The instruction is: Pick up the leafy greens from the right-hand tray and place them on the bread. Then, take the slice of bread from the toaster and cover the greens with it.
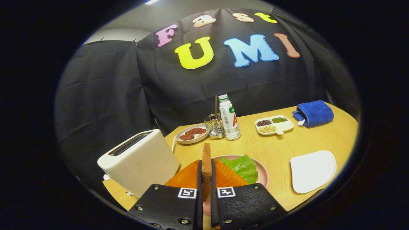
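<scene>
The gripper point(206, 179) is clenched on the slice of bread point(206, 159), which stands on edge between the two fingers point(172, 204) and rises above their tips. Directly below and just ahead lies the pink plate point(263, 177), carrying an orange-brown bread base point(228, 175) with the leafy greens point(243, 166) resting on its far right part. The greens are thus already placed; the step in hand appears to be covering them. To do this well, carry the slice over the greens, tilt it toward flat, lower it until it rests on the leaf, and only then release, so that it does not topple off the plate. Left of the plate stands the toaster point(140, 159), slots upward; keep clear of it. The empty white tray point(313, 171) lies to the right. Beyond are a dish of red pieces point(191, 134), a wire holder point(214, 126), a bottle point(229, 117), a divided dish of beans point(274, 124) and a blue cloth point(314, 113) on the table point(278, 150).
</scene>
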A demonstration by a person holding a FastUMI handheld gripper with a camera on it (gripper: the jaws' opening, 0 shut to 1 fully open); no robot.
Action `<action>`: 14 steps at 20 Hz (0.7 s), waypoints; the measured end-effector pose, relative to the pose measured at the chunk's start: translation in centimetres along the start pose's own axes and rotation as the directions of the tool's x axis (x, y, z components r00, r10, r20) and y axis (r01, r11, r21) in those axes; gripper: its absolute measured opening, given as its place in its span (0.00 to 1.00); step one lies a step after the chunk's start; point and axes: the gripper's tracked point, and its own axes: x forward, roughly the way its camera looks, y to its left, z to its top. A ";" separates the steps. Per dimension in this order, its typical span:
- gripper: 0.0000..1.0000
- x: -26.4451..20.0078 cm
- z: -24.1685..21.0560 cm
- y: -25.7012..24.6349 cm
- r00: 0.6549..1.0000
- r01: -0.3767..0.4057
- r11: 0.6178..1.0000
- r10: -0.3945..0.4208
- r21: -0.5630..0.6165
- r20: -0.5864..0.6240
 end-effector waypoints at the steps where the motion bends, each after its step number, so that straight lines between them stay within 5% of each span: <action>1: 0.13 0.0 0.0 -0.5 1.000 0.018 0.999 -0.018 -0.028 0.001; 10: 0.44 -0.8 0.0 -4.3 0.991 0.132 0.968 -0.127 -0.212 0.039; 14: 0.46 -2.6 2.5 -5.6 0.989 0.126 0.966 -0.103 -0.228 0.110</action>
